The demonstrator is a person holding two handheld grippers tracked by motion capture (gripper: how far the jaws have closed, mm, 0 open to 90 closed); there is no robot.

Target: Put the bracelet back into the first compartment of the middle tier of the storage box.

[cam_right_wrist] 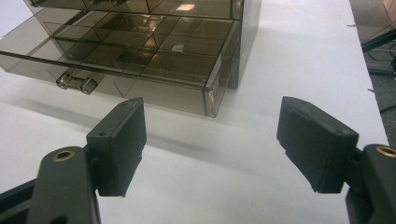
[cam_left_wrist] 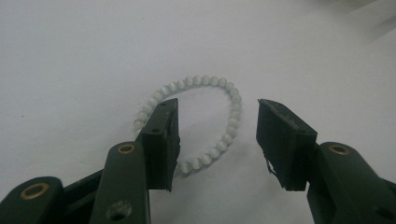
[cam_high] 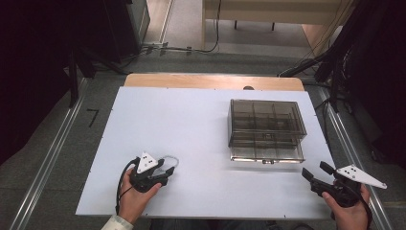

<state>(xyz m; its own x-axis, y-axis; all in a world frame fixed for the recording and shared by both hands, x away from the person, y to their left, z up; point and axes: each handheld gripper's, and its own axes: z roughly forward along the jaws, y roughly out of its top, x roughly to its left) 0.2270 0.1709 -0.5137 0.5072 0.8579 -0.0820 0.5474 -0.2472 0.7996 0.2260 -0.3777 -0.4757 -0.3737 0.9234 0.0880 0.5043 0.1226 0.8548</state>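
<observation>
High view: my left gripper [cam_high: 165, 173] sits at the near left of the white table [cam_high: 191, 124], held in my left hand [cam_high: 136, 196], its jaws pointing toward a white bead bracelet [cam_high: 170, 160] that lies flat on the table right at the jaw tips. My right gripper [cam_high: 317, 173] rests at the near right edge, held in my right hand [cam_high: 349, 211], just in front of a smoked transparent drawer box [cam_high: 266, 128] whose lower drawer [cam_high: 266, 154] is pulled partly out. Left gripper view: my left gripper [cam_left_wrist: 217, 135] has its jaws partly apart, gripping nothing. The bracelet [cam_left_wrist: 224, 140] lies on the table as an oval loop; the left jaw covers the loop's left side, the loop's right side lies in the gap between the jaws, and the right jaw stands apart from the beads. Right gripper view: my right gripper [cam_right_wrist: 210, 149] stands wide open and empty above bare table. The drawer box [cam_right_wrist: 140, 46] lies ahead, its open drawer showing divided compartments and a clear handle [cam_right_wrist: 77, 83].
</observation>
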